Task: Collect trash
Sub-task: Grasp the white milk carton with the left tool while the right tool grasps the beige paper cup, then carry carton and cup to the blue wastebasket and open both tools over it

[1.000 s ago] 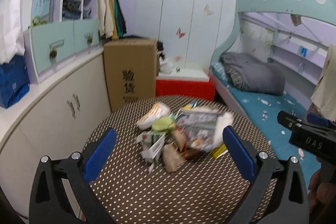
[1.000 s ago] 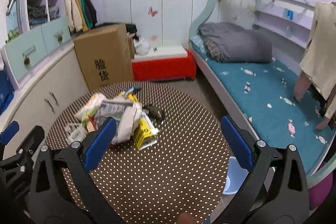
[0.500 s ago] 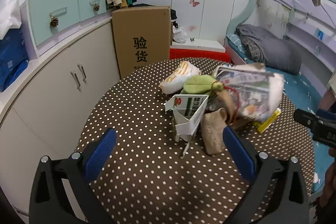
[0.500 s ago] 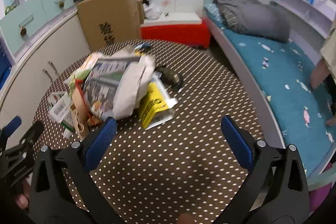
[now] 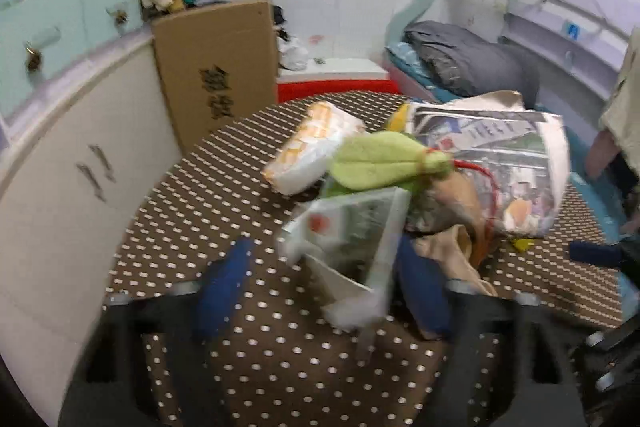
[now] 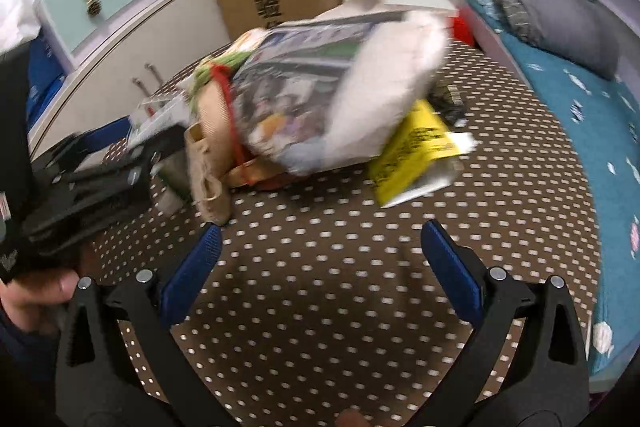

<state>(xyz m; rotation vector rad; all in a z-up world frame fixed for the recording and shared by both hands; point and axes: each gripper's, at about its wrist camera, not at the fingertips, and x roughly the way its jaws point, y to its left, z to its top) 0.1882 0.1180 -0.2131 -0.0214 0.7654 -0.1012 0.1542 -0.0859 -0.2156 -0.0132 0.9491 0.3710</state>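
Round table (image 6: 320, 307) with brown polka-dot cloth; trash heaped at its middle. Largest piece is a printed white bag (image 6: 340, 95), lying on top; a yellow packet (image 6: 412, 155) pokes out beneath it, a beige pouch (image 6: 208, 163) at its near side. Left gripper (image 5: 320, 275) straddles a white-and-green carton (image 5: 352, 231), blue pads either side; blurred, grip cannot be told. Right gripper (image 6: 320, 263) hangs over bare cloth just short of the heap, fingers spread wide, holding nothing.

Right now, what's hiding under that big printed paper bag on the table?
A yellow packet pokes out from under the printed bag, with a dark wrapper behind. Whatever lies deeper beneath is covered.
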